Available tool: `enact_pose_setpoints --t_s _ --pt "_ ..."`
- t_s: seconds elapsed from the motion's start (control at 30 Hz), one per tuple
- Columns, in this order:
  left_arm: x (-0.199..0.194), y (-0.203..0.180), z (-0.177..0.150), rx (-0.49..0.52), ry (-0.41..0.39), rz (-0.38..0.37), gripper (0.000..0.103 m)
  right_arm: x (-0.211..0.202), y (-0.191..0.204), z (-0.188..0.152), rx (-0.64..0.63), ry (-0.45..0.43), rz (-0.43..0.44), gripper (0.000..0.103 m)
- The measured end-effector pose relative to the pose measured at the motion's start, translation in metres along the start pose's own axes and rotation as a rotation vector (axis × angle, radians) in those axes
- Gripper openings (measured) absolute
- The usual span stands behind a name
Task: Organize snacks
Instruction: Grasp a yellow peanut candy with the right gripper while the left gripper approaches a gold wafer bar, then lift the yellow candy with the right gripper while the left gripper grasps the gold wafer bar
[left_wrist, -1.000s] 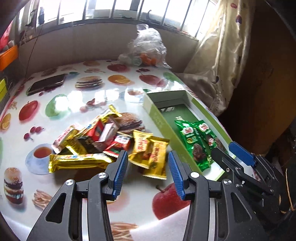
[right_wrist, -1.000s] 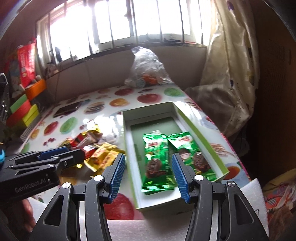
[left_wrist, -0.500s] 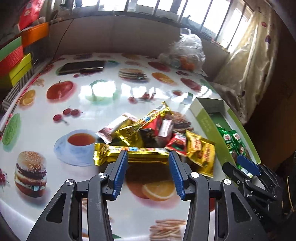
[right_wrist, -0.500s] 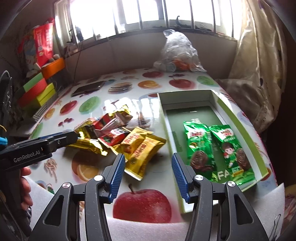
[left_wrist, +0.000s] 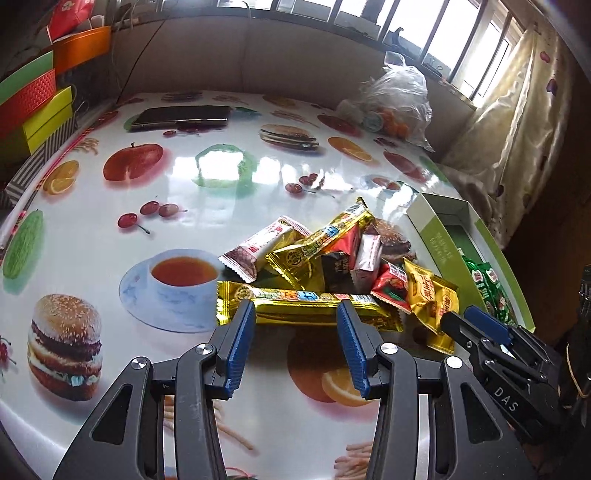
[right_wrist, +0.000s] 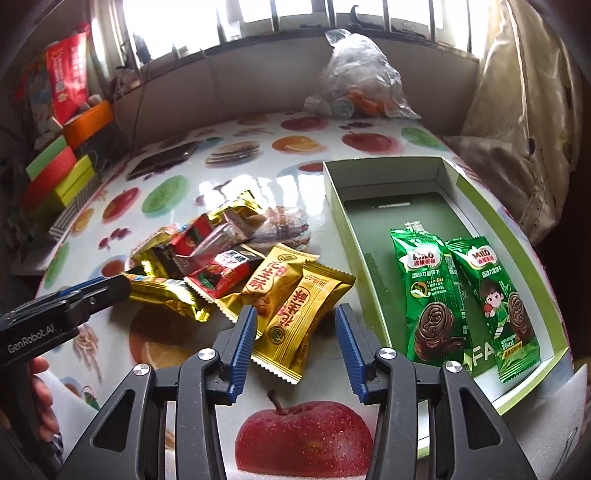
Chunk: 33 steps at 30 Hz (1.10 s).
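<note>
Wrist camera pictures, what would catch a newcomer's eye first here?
Probably the heap of shiny snack packets in the middle of the fruit-printed table. To its right, an open green box holds two green biscuit packets. The right tool is closing around a yellow packet, pads not yet pressing.

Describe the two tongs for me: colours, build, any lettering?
Both are black frames with silver rivets and blue ribbed pads. The left tongs read "GenRobot.AI" on the side in the right wrist view. The right tongs show "DAS" on the side in the left wrist view. No cables or sleeves show.
</note>
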<state>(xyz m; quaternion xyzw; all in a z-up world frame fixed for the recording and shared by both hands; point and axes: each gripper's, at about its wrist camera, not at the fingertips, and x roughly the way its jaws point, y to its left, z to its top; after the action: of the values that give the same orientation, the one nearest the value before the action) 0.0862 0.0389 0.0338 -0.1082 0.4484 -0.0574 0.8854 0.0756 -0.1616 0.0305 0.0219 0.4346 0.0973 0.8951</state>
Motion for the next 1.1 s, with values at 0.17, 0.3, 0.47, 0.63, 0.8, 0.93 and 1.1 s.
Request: enact_pose_setpoints --t_s 0.17,0.3,0.47,0.63,0.8,0.93,1.1 --pt "0.005 0.004 0.004 0.005 0.003 0.014 0.047 0.012 0.0 0.001 -0.001 0.025 -0.025 0.037" --pt "0.008 0.005 0.012 0.027 -0.007 0.005 0.047 0.018 0.006 0.002 -0.029 0.031 -0.044 0.037" --pt "0.021 0.011 0.02 0.035 0.017 0.024 0.047 0.021 0.009 0.002 -0.049 0.038 -0.042 0.029" --pt "0.024 0.018 0.014 0.029 0.042 0.024 0.047 0.017 0.003 -0.001 -0.032 0.032 -0.029 0.023" --pt "0.02 0.017 0.007 0.039 0.066 0.012 0.047 0.012 0.006 -0.005 -0.051 0.031 -0.015 0.023" --pt "0.012 0.017 -0.003 0.054 0.076 0.009 0.047 0.006 0.007 -0.008 -0.046 0.028 0.025 0.022" --pt "0.003 0.021 -0.008 0.052 0.076 0.005 0.047 -0.001 0.006 -0.012 -0.026 0.024 0.073 0.022"
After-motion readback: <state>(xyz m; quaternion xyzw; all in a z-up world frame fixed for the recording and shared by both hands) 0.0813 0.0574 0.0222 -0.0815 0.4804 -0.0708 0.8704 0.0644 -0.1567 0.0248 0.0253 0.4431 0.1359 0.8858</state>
